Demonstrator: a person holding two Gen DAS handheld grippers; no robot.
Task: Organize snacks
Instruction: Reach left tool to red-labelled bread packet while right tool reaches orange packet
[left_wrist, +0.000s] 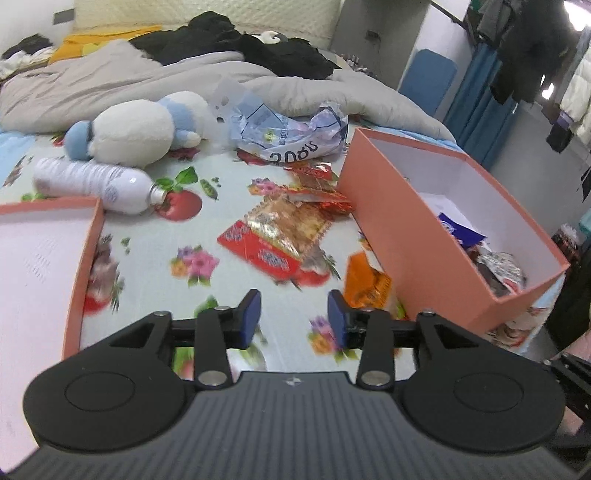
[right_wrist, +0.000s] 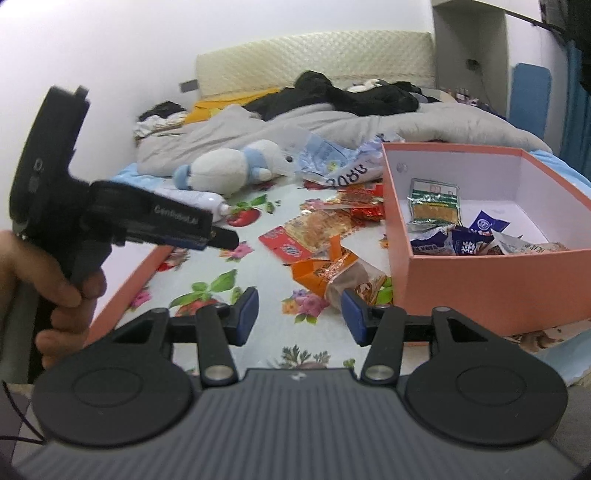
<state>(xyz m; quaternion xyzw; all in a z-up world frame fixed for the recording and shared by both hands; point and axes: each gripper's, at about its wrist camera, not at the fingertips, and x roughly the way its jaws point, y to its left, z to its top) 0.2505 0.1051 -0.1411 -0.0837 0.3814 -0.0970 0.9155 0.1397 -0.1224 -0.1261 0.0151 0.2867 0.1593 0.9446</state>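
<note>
A salmon box (left_wrist: 424, 236) stands on the right of the flowered bed sheet and holds several snack packets (right_wrist: 461, 236). Loose on the sheet lie a red-and-clear packet (left_wrist: 275, 236), an orange packet (left_wrist: 365, 284) against the box wall, and red wrappers (left_wrist: 314, 188) behind. My left gripper (left_wrist: 294, 317) is open and empty above the sheet, just short of the orange packet. My right gripper (right_wrist: 299, 317) is open and empty, the orange packet (right_wrist: 332, 273) just ahead of its fingertips. The left gripper's body (right_wrist: 110, 218) shows in a hand at the left of the right wrist view.
The box lid (left_wrist: 86, 258) lies at the left. A white bottle (left_wrist: 96, 184), a plush toy (left_wrist: 136, 129) and a crumpled blue-white bag (left_wrist: 291, 136) lie behind the snacks. A grey duvet (left_wrist: 110, 77) and dark clothes cover the far bed.
</note>
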